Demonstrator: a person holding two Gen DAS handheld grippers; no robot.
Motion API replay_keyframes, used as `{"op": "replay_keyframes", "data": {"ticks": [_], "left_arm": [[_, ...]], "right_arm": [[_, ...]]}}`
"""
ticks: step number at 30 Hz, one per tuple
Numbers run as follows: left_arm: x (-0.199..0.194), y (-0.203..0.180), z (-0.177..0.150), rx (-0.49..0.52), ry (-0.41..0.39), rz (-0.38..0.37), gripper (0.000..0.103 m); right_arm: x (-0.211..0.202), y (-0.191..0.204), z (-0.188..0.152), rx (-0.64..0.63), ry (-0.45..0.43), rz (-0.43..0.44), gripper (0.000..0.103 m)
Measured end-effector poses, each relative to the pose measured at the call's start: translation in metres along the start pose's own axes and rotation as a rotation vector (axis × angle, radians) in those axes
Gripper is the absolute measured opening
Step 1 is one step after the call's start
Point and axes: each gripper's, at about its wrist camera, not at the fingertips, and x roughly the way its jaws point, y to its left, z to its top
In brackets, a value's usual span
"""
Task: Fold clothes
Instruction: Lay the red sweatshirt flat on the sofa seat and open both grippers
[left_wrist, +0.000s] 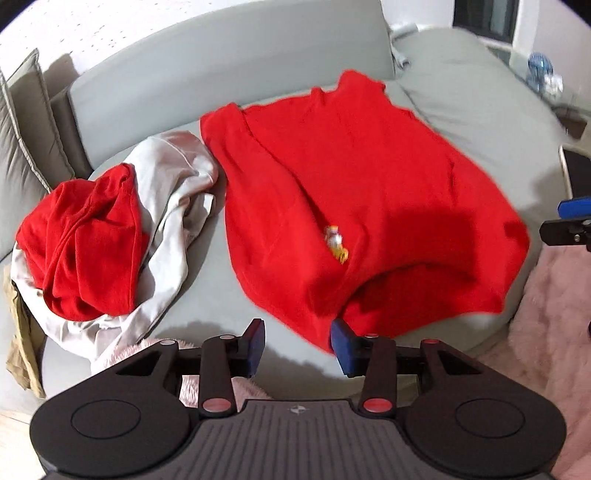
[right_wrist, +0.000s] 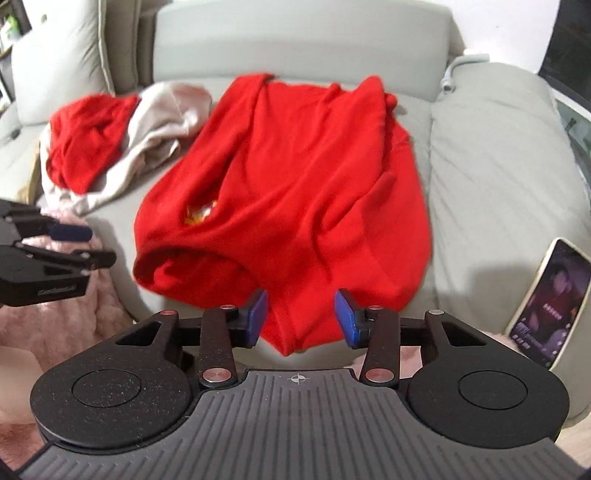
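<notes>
A red shirt (left_wrist: 351, 192) lies spread on the grey sofa seat (left_wrist: 207, 302), with a small yellow print near its middle; it also shows in the right wrist view (right_wrist: 295, 192). My left gripper (left_wrist: 297, 343) is open and empty, just off the shirt's near left corner. My right gripper (right_wrist: 301, 317) is open, its jaws on either side of the shirt's near hem, which hangs over the seat edge. The left gripper shows in the right wrist view (right_wrist: 70, 240); the right gripper's fingers (left_wrist: 569, 221) show at the left view's right edge.
A pile of a crumpled red garment (left_wrist: 88, 236) on a light beige one (left_wrist: 173, 192) lies to the left. A phone (right_wrist: 546, 302) with a lit screen leans at the right. A pink fluffy blanket (left_wrist: 550, 332) covers the sofa front. A grey cushion (right_wrist: 495, 177) lies right of the shirt.
</notes>
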Motion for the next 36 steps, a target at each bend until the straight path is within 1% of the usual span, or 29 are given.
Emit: {"op": "replay_keyframes", "data": {"ticks": [2,4,6,8,11,15,17,21,22,23,24,26,28,32,33,34,35,36], "left_arm": [[-0.003,-0.007,0.004,-0.004,-0.034,-0.013,0.041],[-0.005,-0.017,0.006,0.001,-0.057,-0.016,0.041],[-0.008,-0.029,0.006,0.008,-0.055,-0.004,0.041],[0.002,-0.036,0.011,0.009,-0.036,0.01,0.041],[0.007,-0.042,0.02,0.013,-0.044,-0.007,0.041],[0.02,-0.057,0.046,0.044,-0.09,-0.031,0.041],[0.033,-0.068,0.065,0.062,-0.119,-0.038,0.041],[0.061,-0.085,0.1,0.085,-0.132,-0.08,0.041],[0.067,-0.088,0.105,0.09,-0.131,-0.087,0.041],[0.072,-0.092,0.111,0.094,-0.129,-0.092,0.041],[0.077,-0.096,0.116,0.097,-0.125,-0.096,0.041],[0.086,-0.101,0.125,0.091,-0.114,-0.102,0.041],[0.093,-0.102,0.13,0.088,-0.1,-0.111,0.041],[0.103,-0.101,0.131,0.1,-0.074,-0.101,0.041],[0.105,-0.1,0.13,0.097,-0.069,-0.1,0.041],[0.107,-0.099,0.129,0.089,-0.06,-0.101,0.041],[0.107,-0.098,0.127,0.081,-0.051,-0.1,0.041],[0.107,-0.097,0.126,0.077,-0.046,-0.099,0.041]], "right_arm": [[-0.014,-0.019,0.002,0.012,-0.016,-0.011,0.047],[-0.009,-0.024,0.009,0.027,-0.02,-0.013,0.047],[-0.003,-0.028,0.014,0.035,-0.021,-0.017,0.047],[0.009,-0.035,0.019,0.06,-0.012,-0.032,0.047],[0.024,-0.05,0.02,0.1,0.0,-0.053,0.047],[0.049,-0.072,0.037,0.125,0.005,-0.101,0.043],[0.062,-0.084,0.048,0.141,0.001,-0.117,0.043],[0.09,-0.104,0.068,0.172,-0.002,-0.144,0.044],[0.112,-0.11,0.08,0.187,0.002,-0.147,0.045],[0.123,-0.117,0.083,0.201,0.01,-0.15,0.046],[0.135,-0.124,0.086,0.221,0.019,-0.149,0.046],[0.155,-0.141,0.089,0.289,0.028,-0.11,0.046],[0.175,-0.158,0.093,0.358,0.038,-0.07,0.05],[0.205,-0.171,0.092,0.428,0.06,-0.001,0.049],[0.21,-0.171,0.091,0.435,0.064,0.015,0.042],[0.21,-0.169,0.091,0.434,0.054,0.028,0.021],[0.209,-0.167,0.091,0.425,0.048,0.051,0.011],[0.206,-0.162,0.093,0.394,0.041,0.04,0.005]]}}
